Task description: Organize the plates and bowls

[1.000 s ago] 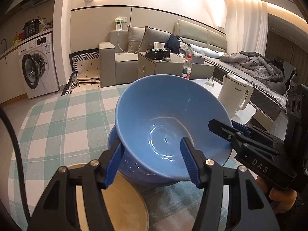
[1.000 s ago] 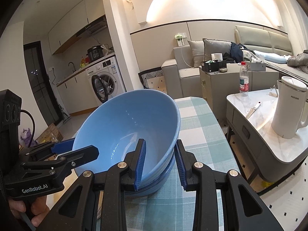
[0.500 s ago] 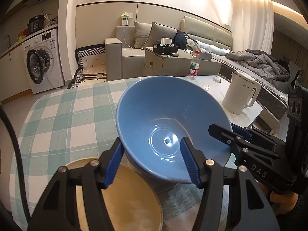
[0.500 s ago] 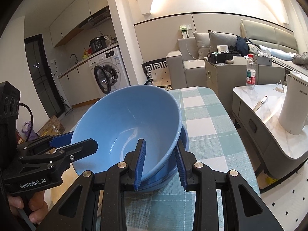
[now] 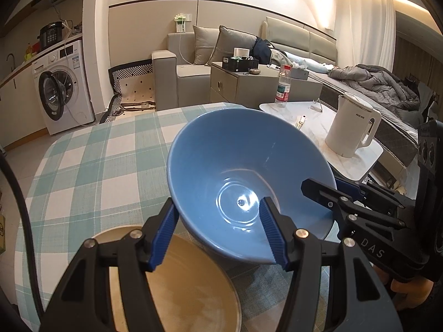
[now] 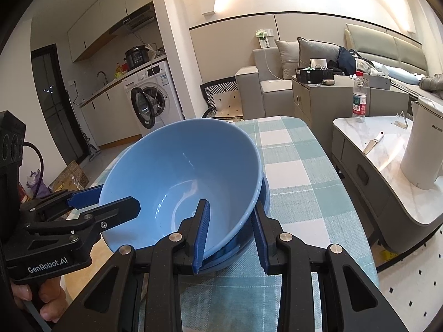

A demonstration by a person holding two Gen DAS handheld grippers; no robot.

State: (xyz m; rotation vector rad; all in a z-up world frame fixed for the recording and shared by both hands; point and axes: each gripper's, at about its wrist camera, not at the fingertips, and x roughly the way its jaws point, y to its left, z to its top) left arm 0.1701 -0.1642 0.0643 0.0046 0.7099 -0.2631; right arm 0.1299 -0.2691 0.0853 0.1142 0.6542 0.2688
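**Nesting the blue bowl, both grippers on its rim**

The right gripper (image 6: 229, 232) is clamped on the near rim of the upper blue bowl (image 6: 182, 182), one pad inside the wall and one outside. The left gripper (image 5: 218, 229) straddles the opposite rim with its jaws partly apart; whether its pads actually press the wall is hard to tell from either view. The bowl hangs tilted between them, directly ahead of both sets of fingers, its base settling into a second, darker blue bowl (image 6: 241, 251) on the checked tablecloth (image 6: 293, 171).

To do this step well, level the upper bowl so its rim runs parallel to the lower one, ease it down until it seats, then release the right grip first, sliding the inner pad out without dragging the bowl sideways.

Count: two blue bowls, one tan plate (image 5: 191, 290) just below the left gripper's fingers, two grippers.
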